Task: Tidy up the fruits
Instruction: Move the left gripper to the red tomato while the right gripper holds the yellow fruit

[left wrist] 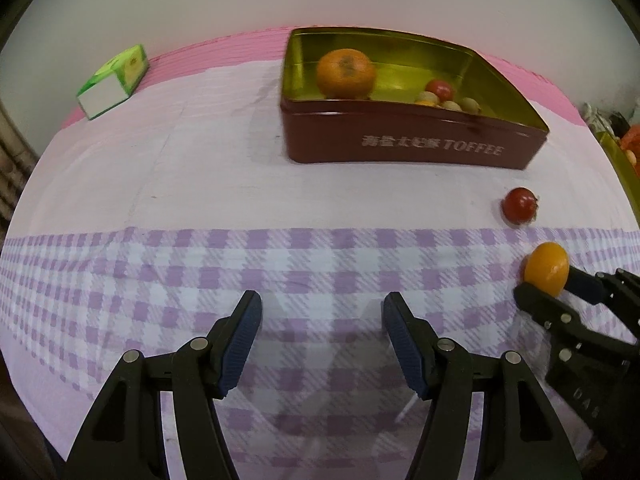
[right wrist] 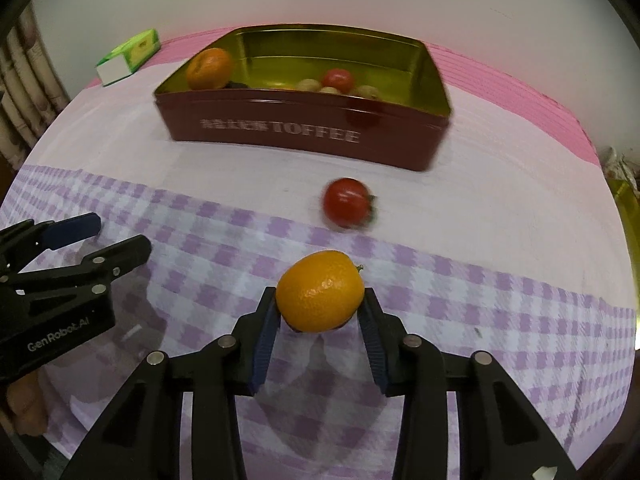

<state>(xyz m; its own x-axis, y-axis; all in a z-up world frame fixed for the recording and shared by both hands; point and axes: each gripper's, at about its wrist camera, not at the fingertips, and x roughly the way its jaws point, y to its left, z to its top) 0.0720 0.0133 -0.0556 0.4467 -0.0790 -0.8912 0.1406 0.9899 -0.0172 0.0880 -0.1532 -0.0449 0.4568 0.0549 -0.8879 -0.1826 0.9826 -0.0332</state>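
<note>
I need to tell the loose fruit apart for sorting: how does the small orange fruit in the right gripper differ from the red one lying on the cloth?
The orange fruit is bigger and yellow-orange; the red fruit is smaller and red. The right gripper grips the orange one; the red one lies free. Both are outside the toffee tin.

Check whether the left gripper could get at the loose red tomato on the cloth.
Probably yes: the left gripper is open and empty, and bare cloth lies between it and the tomato, though the right gripper sits close by.
</note>
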